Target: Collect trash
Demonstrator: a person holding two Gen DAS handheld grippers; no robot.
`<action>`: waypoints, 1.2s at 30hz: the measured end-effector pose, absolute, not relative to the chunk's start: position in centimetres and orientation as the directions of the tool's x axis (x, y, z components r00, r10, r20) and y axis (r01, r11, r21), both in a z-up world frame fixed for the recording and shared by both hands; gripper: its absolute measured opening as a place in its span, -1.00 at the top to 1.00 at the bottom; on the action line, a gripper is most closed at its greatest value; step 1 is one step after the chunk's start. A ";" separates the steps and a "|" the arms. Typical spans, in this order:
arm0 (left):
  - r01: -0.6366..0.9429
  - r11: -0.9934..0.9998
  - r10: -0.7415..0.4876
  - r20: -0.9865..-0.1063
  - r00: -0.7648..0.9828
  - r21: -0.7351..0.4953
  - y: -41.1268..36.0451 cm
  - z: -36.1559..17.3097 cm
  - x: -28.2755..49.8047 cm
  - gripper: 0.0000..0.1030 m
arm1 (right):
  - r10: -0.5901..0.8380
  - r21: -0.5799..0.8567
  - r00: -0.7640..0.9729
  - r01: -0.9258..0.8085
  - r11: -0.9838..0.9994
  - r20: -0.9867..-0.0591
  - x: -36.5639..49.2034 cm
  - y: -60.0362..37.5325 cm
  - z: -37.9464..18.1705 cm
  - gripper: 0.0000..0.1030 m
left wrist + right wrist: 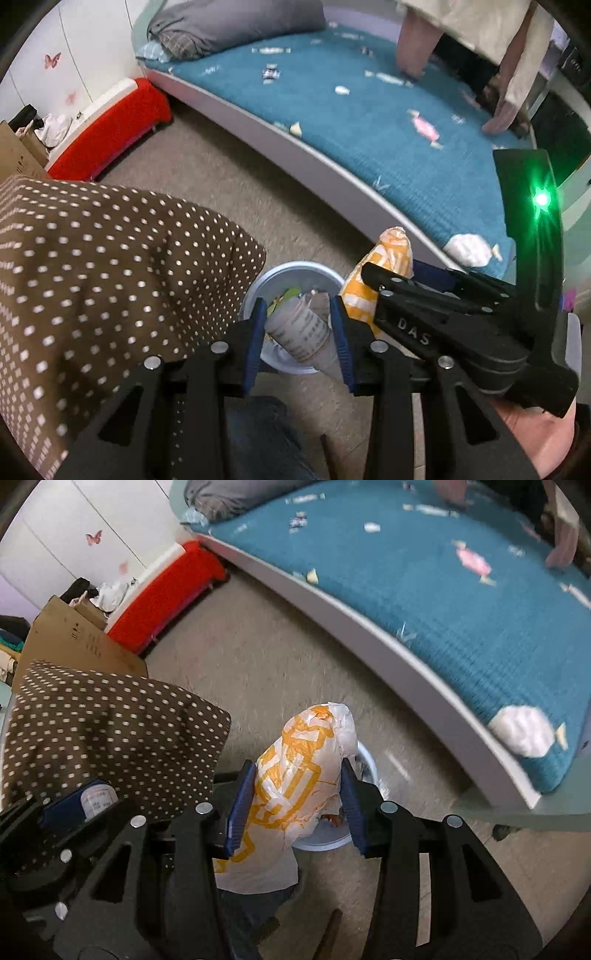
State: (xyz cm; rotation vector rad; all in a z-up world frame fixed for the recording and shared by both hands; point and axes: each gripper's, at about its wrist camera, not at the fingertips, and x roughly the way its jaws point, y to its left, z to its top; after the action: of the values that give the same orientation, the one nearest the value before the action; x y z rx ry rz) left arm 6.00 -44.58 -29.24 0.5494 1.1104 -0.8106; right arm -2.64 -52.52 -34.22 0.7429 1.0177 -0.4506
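My left gripper (298, 319) is shut on a crumpled grey printed wrapper (301, 328) and holds it over a round light-blue bin (258, 284) on the floor. My right gripper (298, 779) is shut on a white and orange plastic bag (295, 771), also above the bin (367, 764); the bag also shows in the left wrist view (388, 258). Several candy wrappers lie on the blue mattress (369, 122), among them a pink one (424, 127) and a white wad (467, 249).
A brown polka-dot cushion (92, 277) is left of the bin. A red box (110, 125) and a cardboard box (74, 635) stand by the wall. A person's legs (417, 40) are on the bed's far side. Beige floor lies between.
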 end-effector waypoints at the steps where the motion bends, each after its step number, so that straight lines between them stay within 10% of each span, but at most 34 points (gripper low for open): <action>1: 0.799 0.602 -0.281 -0.937 0.208 -0.003 -44.9 -29.7 6.3 0.32 | 0.008 0.345 0.459 0.655 0.672 -0.888 -2.5 -52.7 -34.8 0.12; 5: 0.809 0.587 -0.242 -0.952 0.190 0.012 -46.1 -30.9 7.1 0.31 | 0.052 0.353 0.427 0.666 0.657 -0.903 -1.7 -53.5 -37.1 0.08; 10: 0.802 0.596 -0.210 -0.956 0.203 0.039 -46.6 -31.9 7.9 -0.52 | 0.122 0.407 0.414 0.720 0.562 -0.902 -1.3 -55.0 -40.8 -0.16; 14: 0.800 0.592 -0.189 -0.948 0.255 0.098 -47.6 -31.7 7.8 -0.63 | 0.157 0.446 0.426 0.755 0.482 -0.891 -2.0 -55.7 -42.8 -0.89; 27: 0.790 0.607 -0.294 -0.899 0.324 0.087 -45.5 -26.9 5.6 -0.63 | 0.075 0.444 0.466 0.763 0.470 -0.881 -5.8 -55.0 -38.4 -0.89; 36: 0.729 0.681 -0.425 -0.771 0.475 0.074 -37.8 -16.2 3.0 -0.81 | -0.052 0.450 0.574 0.692 0.565 -0.817 -7.3 -51.9 -24.5 -0.89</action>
State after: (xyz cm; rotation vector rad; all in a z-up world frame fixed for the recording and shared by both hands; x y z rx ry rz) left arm 3.02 -37.82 -16.23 0.4256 0.8018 -0.7315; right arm -7.33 -51.90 -24.47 0.8662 0.8546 -0.5063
